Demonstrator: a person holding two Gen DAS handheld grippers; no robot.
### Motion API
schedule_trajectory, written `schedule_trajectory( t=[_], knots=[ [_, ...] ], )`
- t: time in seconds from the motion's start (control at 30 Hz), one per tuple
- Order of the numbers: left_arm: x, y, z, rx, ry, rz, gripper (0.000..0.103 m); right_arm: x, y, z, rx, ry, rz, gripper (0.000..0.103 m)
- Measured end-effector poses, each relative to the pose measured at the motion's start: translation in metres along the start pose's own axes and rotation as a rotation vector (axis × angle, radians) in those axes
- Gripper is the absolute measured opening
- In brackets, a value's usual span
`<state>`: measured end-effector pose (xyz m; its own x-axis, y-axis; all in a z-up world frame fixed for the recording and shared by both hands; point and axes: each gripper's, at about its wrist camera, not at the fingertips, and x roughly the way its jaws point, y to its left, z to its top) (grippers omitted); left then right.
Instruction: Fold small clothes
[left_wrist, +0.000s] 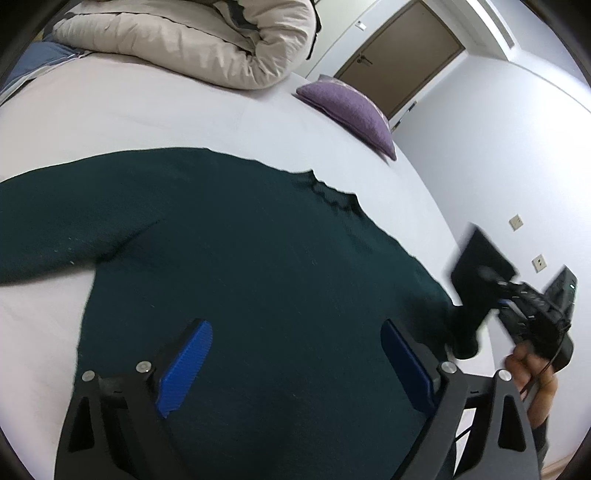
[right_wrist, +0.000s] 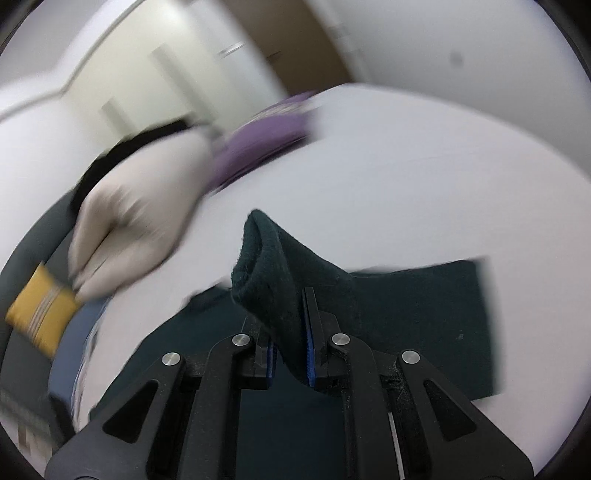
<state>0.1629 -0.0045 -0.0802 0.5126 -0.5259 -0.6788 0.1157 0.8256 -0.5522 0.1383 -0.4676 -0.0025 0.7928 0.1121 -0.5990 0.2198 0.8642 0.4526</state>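
Dark green knitted sweater lying spread flat across the white bed, filling the middle of the left wrist view. Left tool hovering above its lower part, blue pads spread wide, gripping nothing. Right tool clenched on a sleeve cuff, lifting it off the sheet at centre frame, heavily blurred. Purple cushion and beige rolled duvet resting at the upper edge of the bed.
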Motion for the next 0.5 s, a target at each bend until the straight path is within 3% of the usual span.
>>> schedule_trajectory(
  t=[0.13,0.2,0.23,0.27,0.4,0.5],
  knots=[
    [-0.003,0.012,0.008,-0.026,-0.011,-0.004,0.094,0.079,0.093,-0.051,-0.107,0.145,0.08,0.014],
    [-0.001,0.014,0.011,-0.033,-0.008,-0.01,0.094,0.108,0.11,-0.086,-0.14,0.202,0.098,0.02],
    [0.003,0.013,0.013,-0.033,0.0,-0.015,0.094,0.117,0.121,-0.114,-0.151,0.235,0.128,0.036],
    [0.007,0.011,0.013,-0.03,0.008,-0.021,0.094,0.111,0.124,-0.157,-0.15,0.253,0.152,0.054],
    [0.033,-0.007,0.016,-0.01,0.052,-0.046,0.094,0.095,0.111,-0.194,-0.126,0.214,0.15,0.059],
    [0.067,-0.03,0.015,0.01,0.121,-0.053,0.094,0.065,0.089,-0.175,-0.088,0.175,0.164,0.059]
  ],
)
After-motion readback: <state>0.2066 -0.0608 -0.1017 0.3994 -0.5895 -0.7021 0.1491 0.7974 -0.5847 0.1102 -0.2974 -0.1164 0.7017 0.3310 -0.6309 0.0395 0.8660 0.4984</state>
